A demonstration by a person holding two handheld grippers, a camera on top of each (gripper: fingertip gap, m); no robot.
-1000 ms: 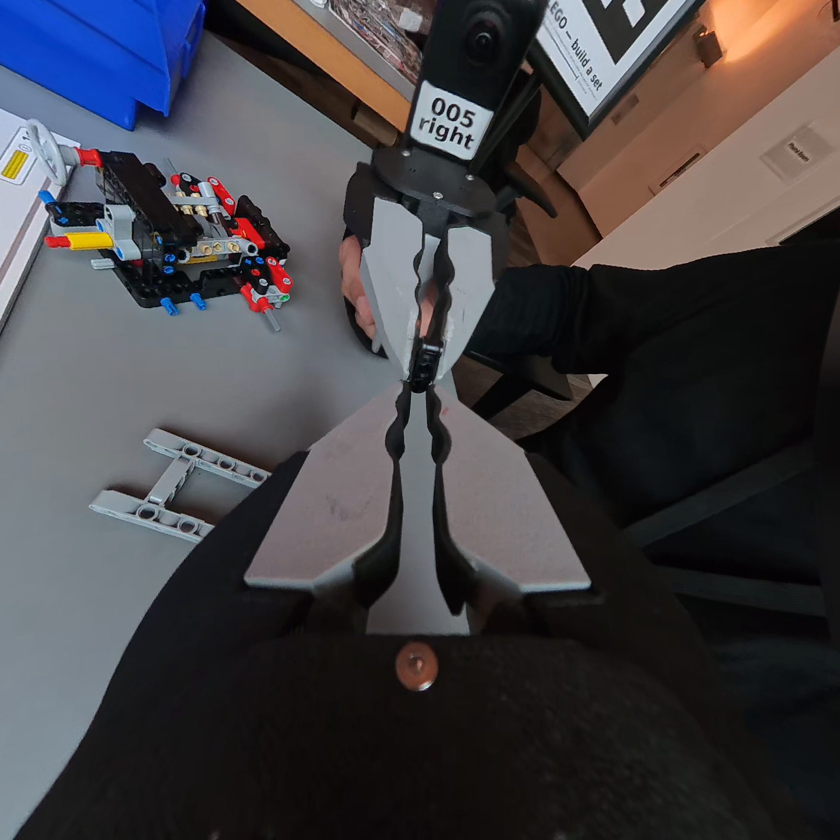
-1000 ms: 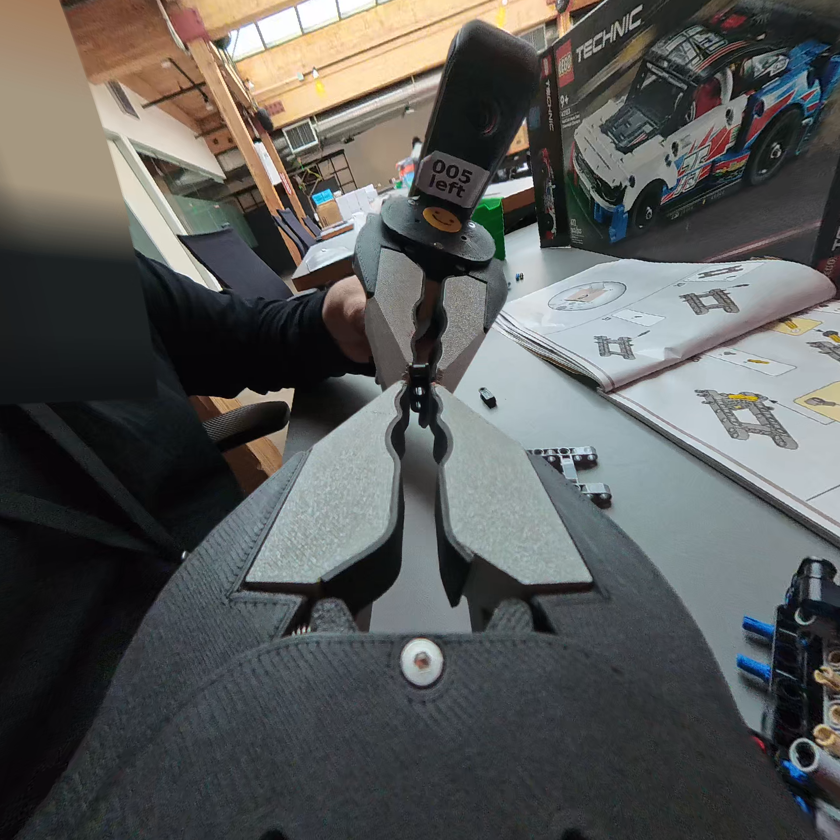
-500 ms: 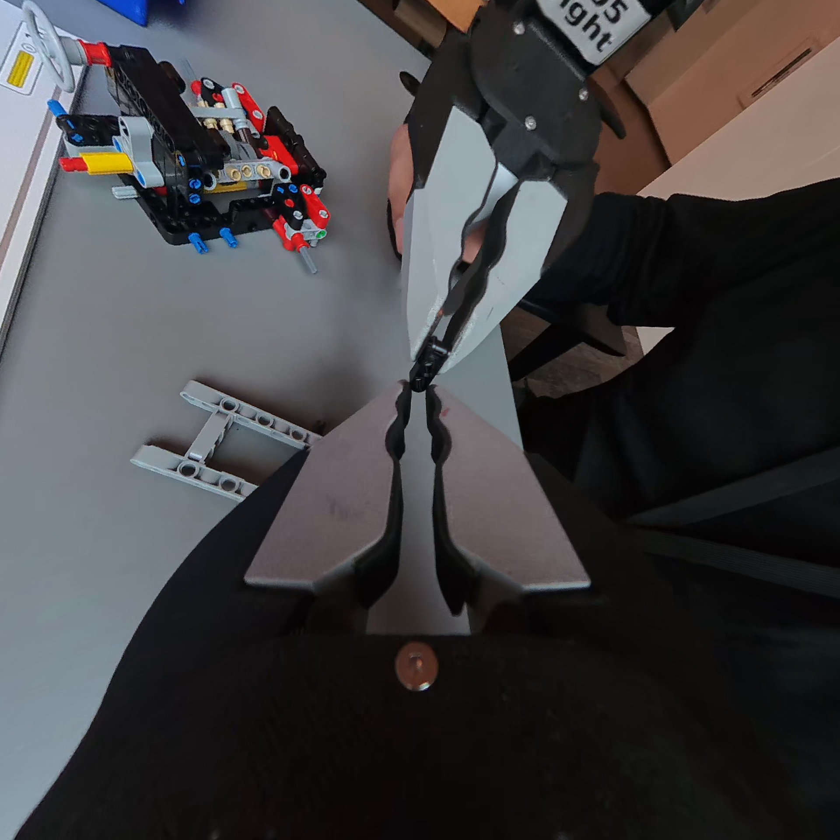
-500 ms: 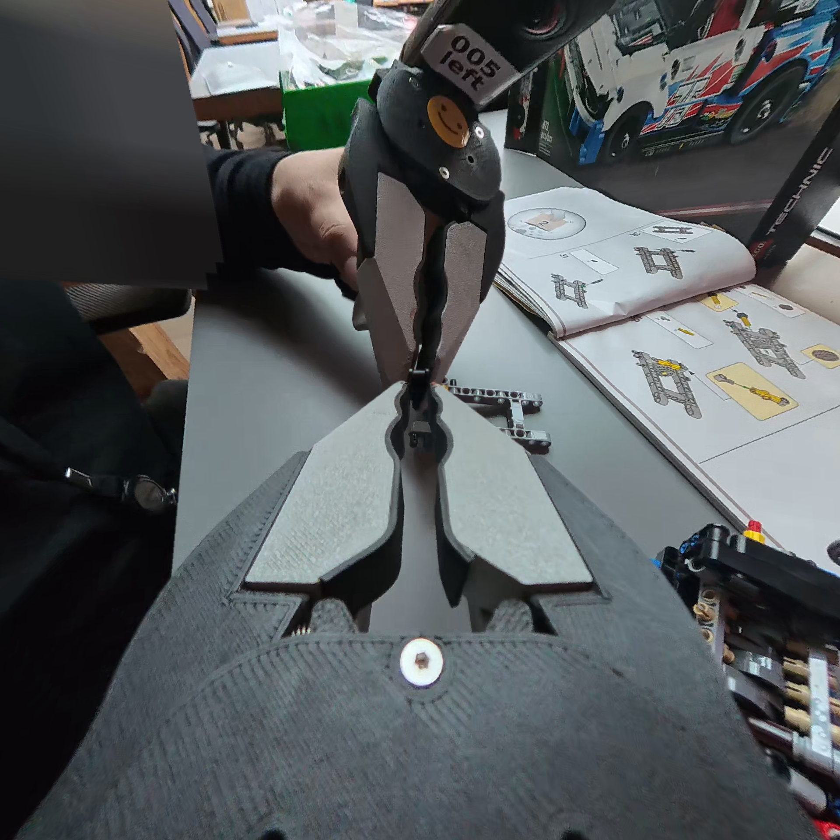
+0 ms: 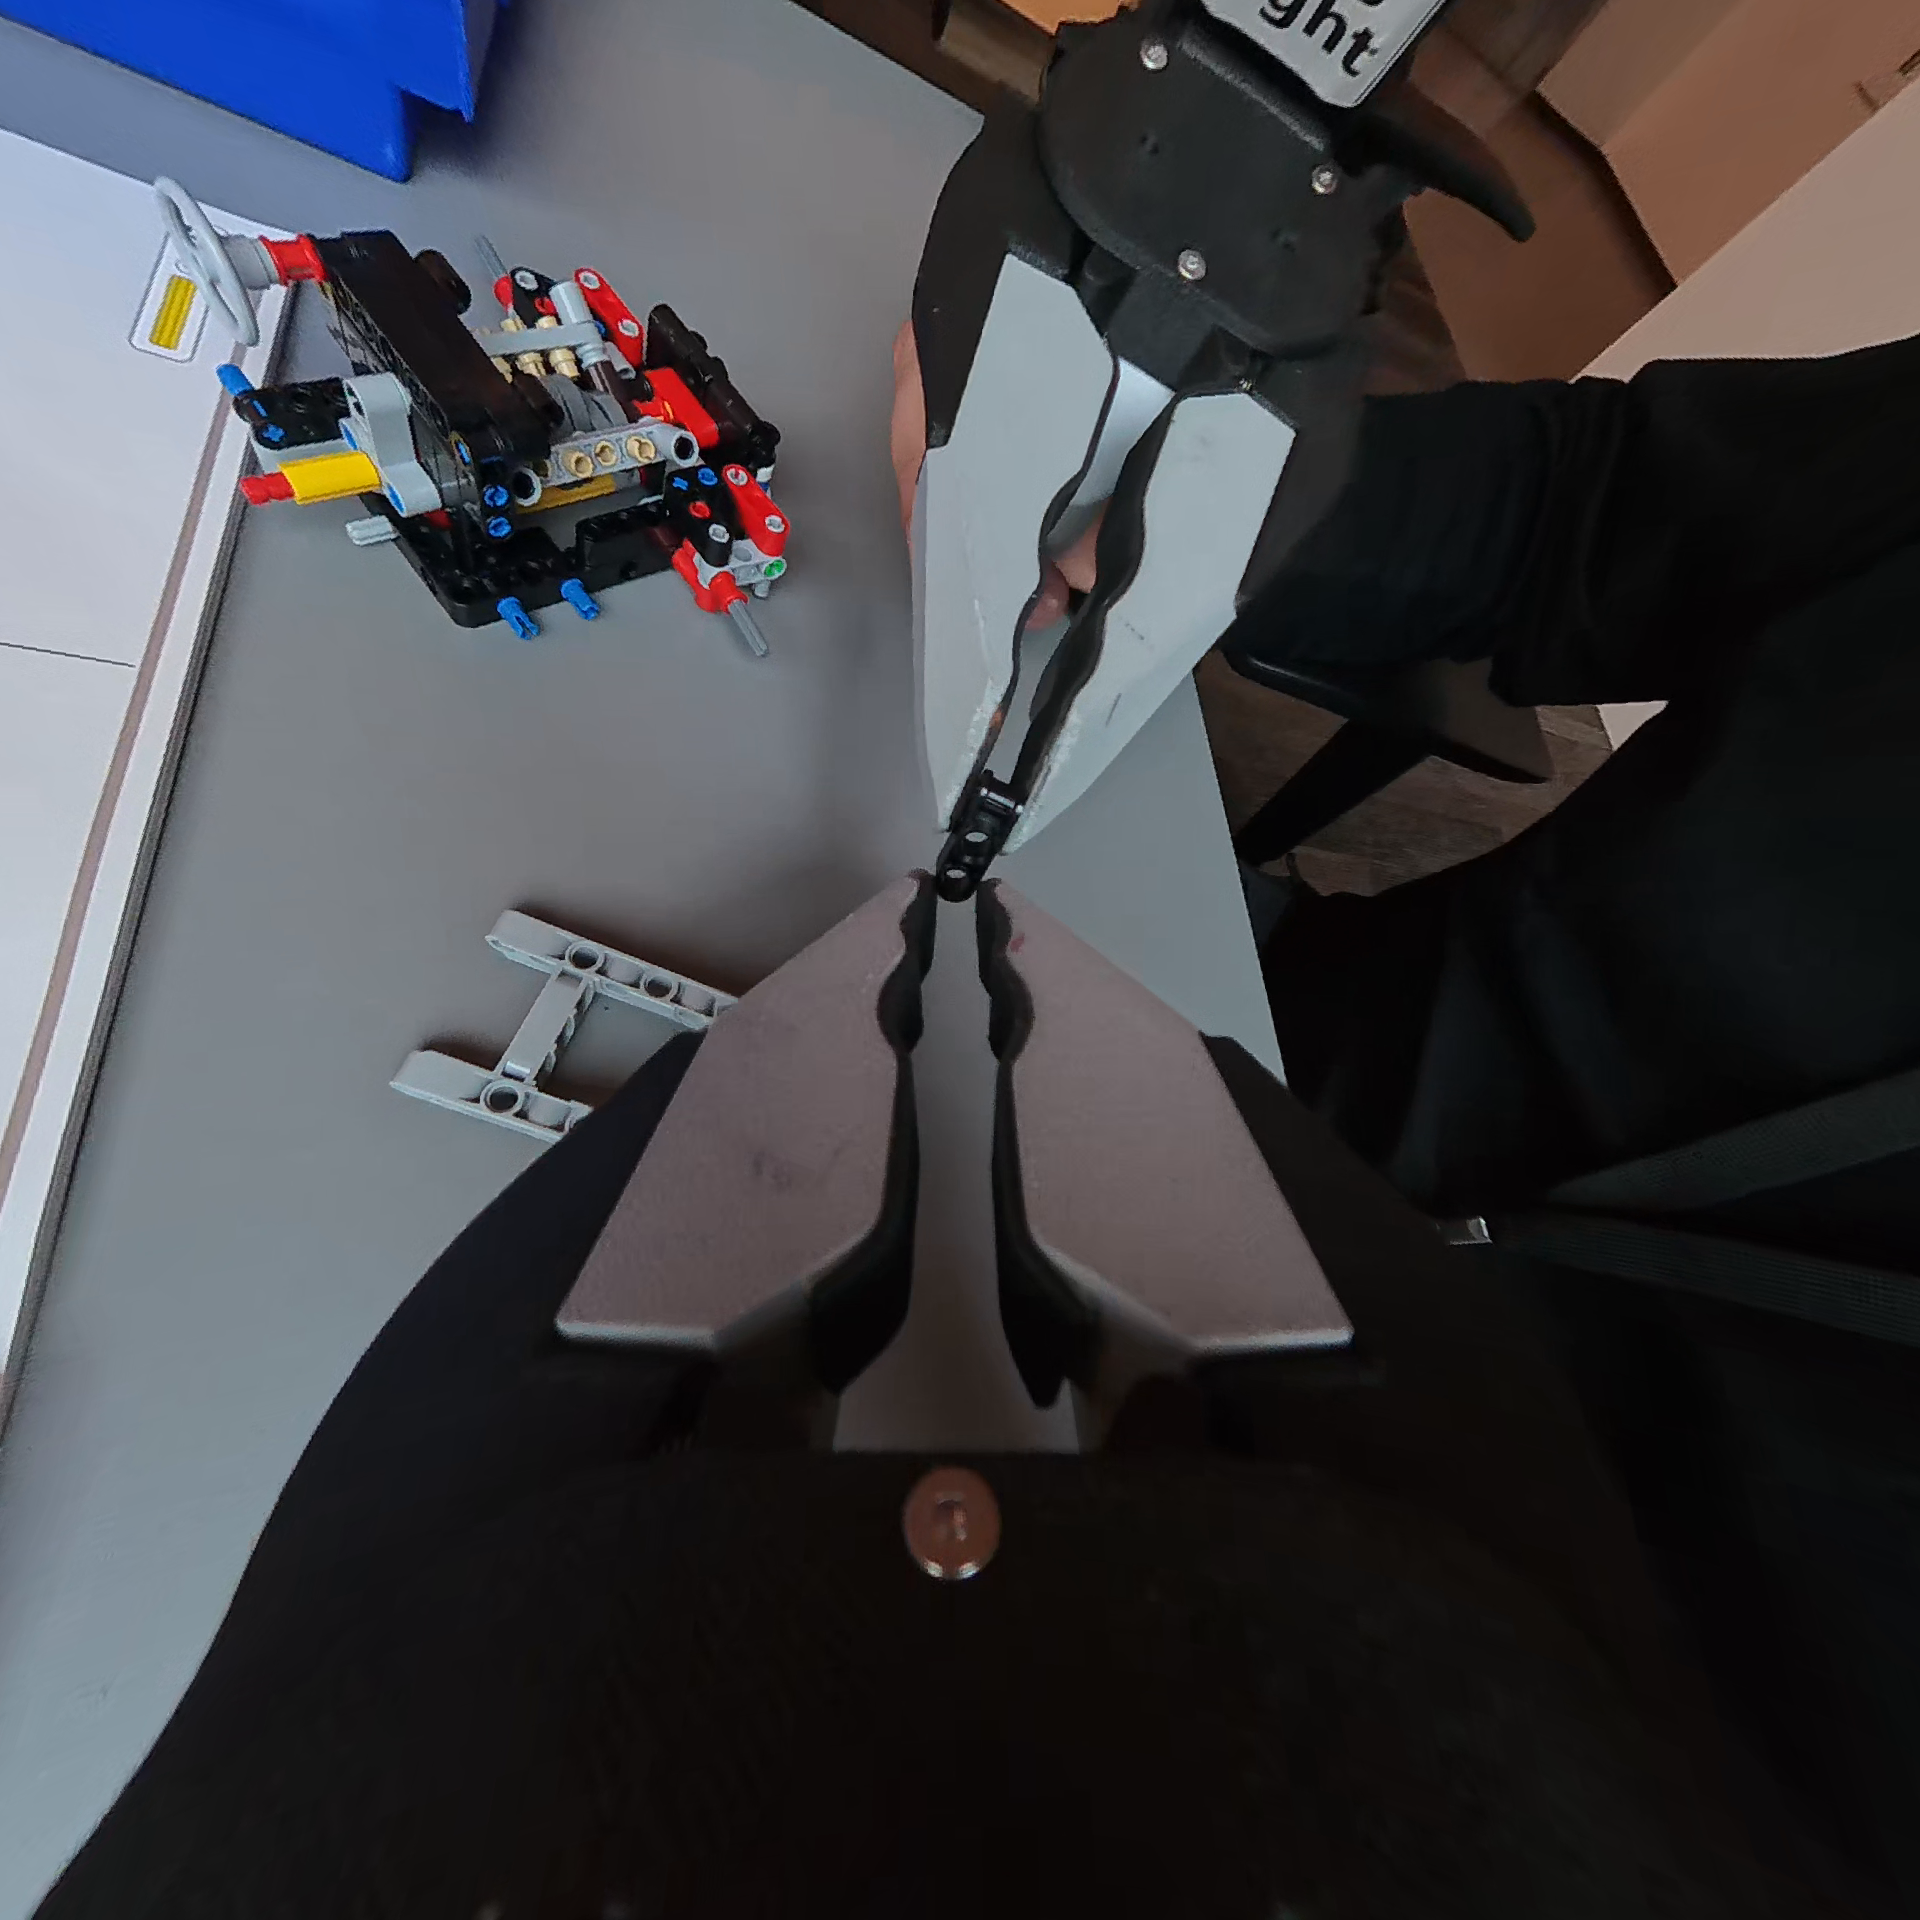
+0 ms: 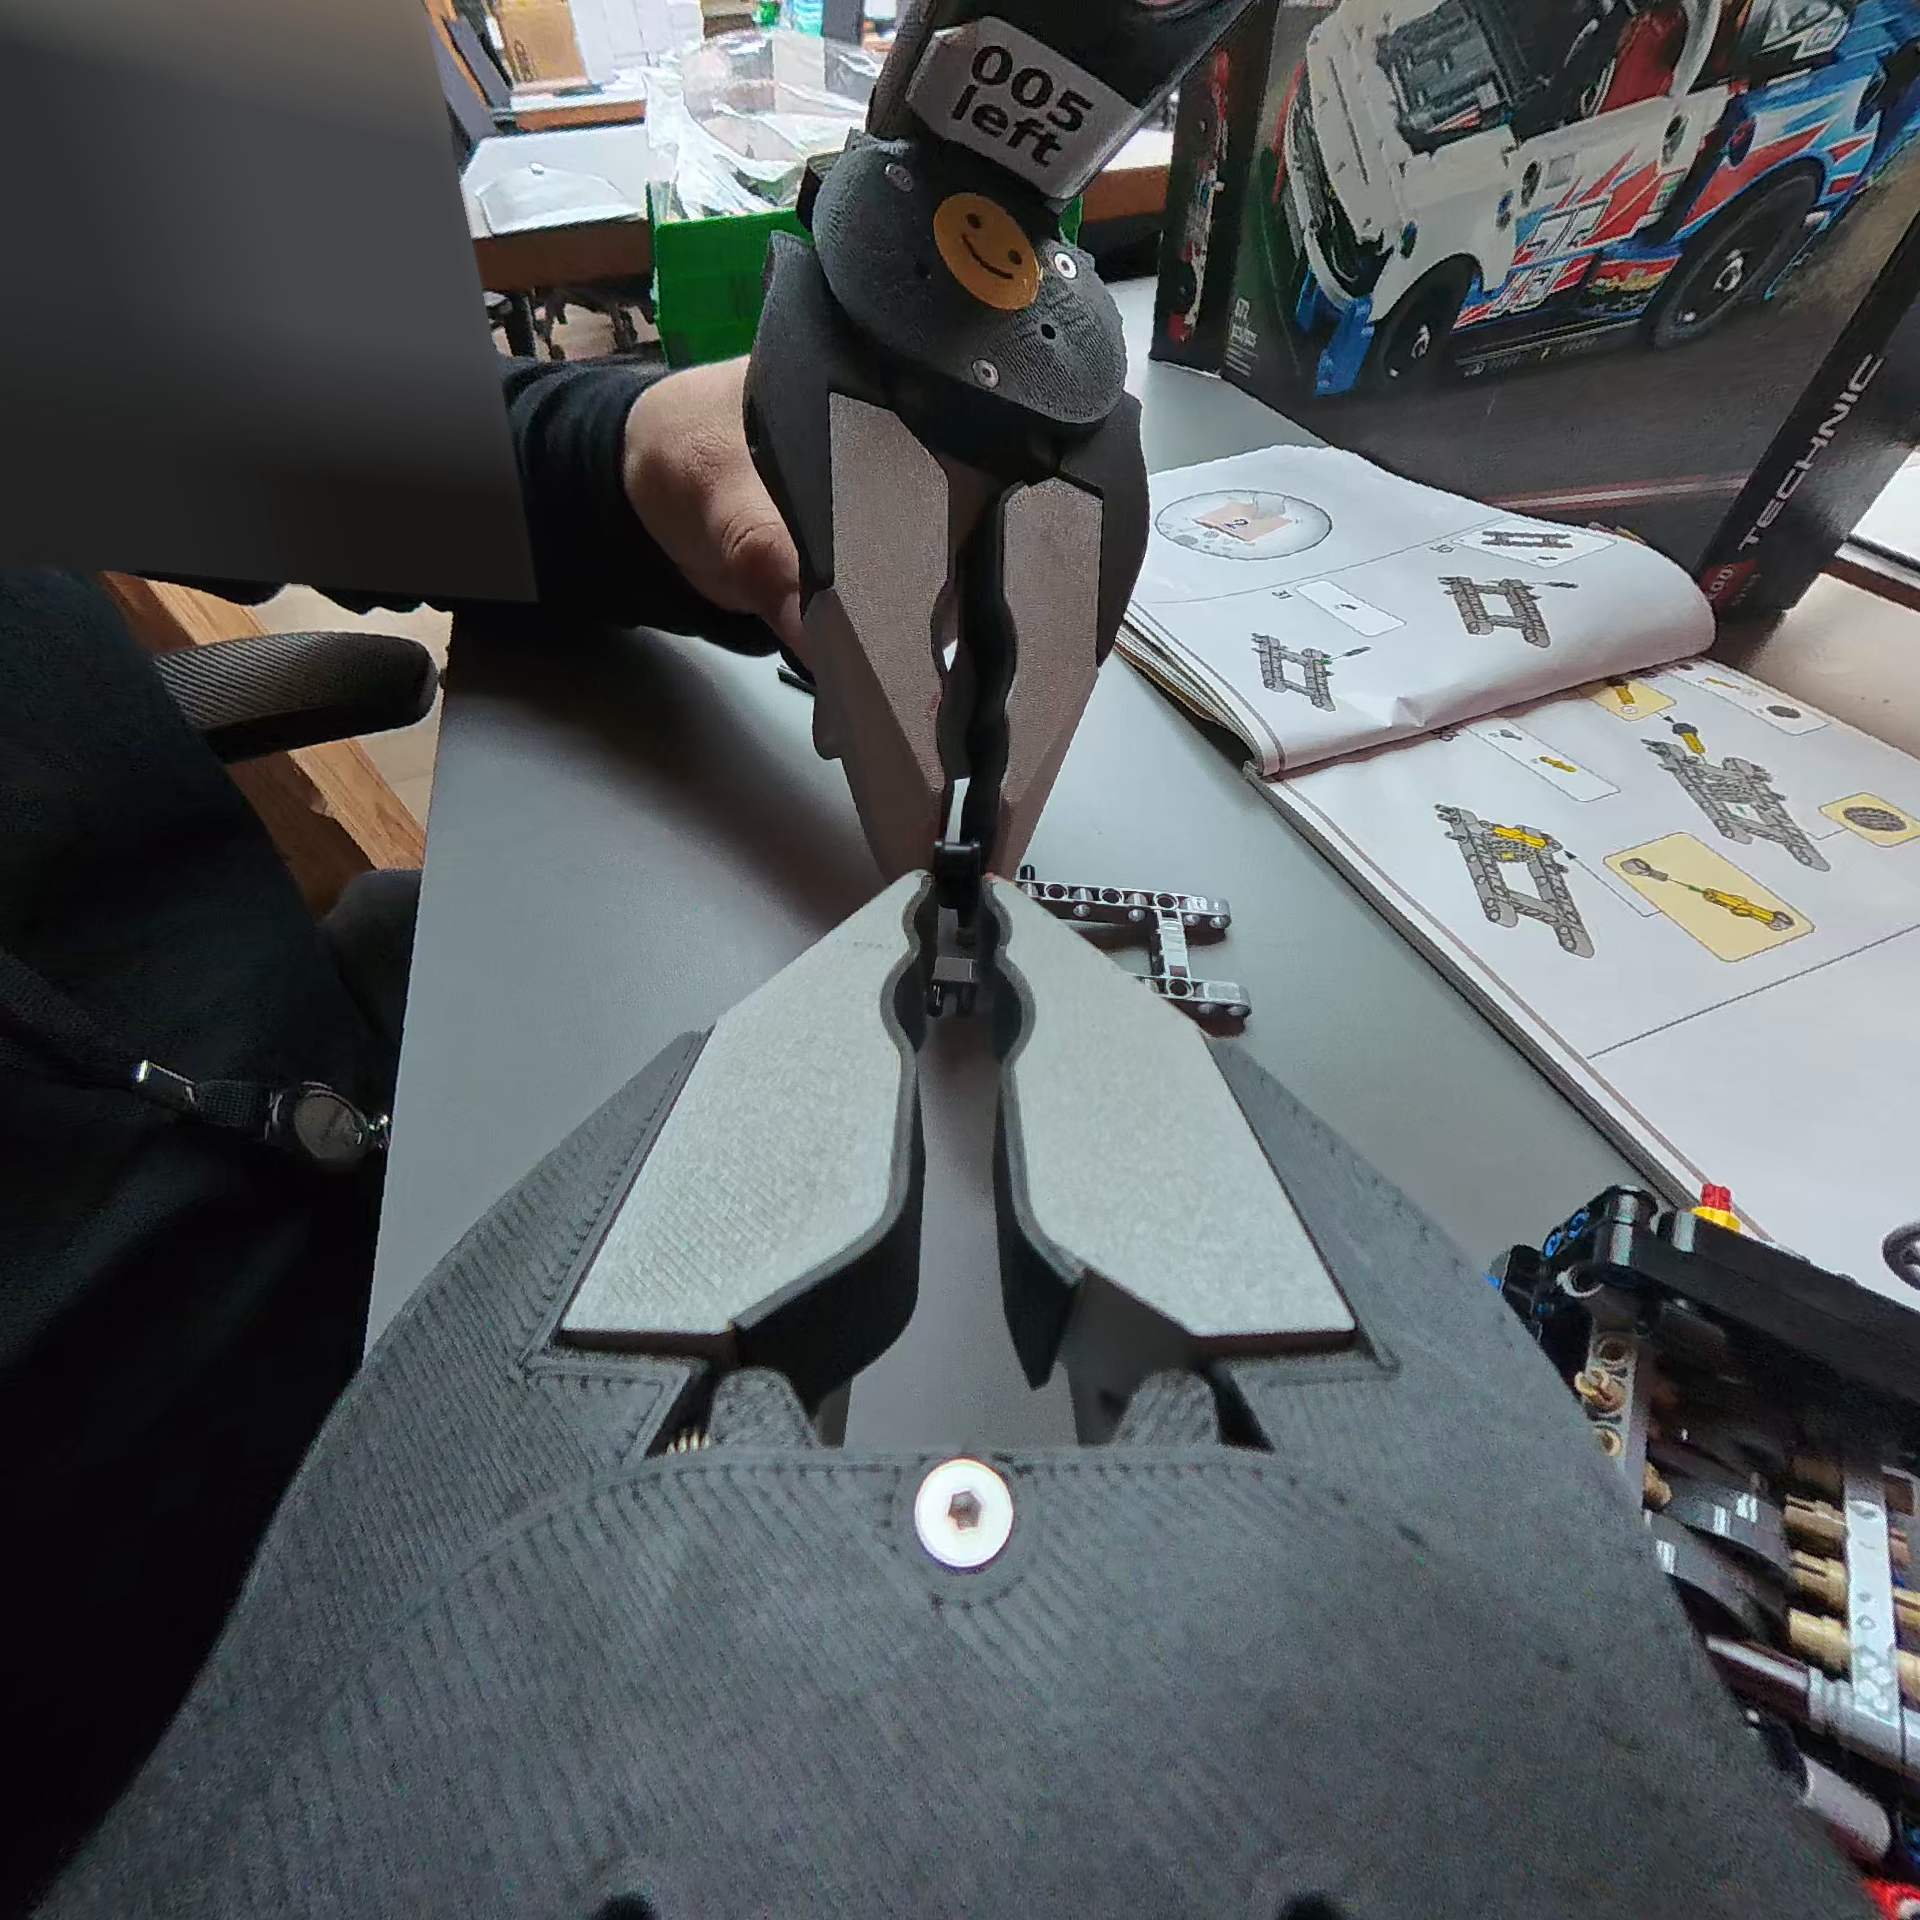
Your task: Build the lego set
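A small black lego piece hangs in the air between both grippers, which meet tip to tip over the table's near edge. My left gripper is closed to a narrow gap on the piece's lower end. My right gripper is shut on the same piece. The right gripper comes down from above in the left wrist view; the left gripper does so in the right wrist view. A part-built black, red and grey chassis stands on the grey table.
A light grey H-shaped beam frame lies flat near the grippers; it also shows in the right wrist view. An open instruction booklet and the set's box lie beyond it. A blue bin stands at the far edge. Only a small space, under 4 cm, lies between the two pairs of fingers.
Both grippers have stayed tip to tip on the black piece while tilting and swinging down over the table. The right gripper now leans in at an angle.
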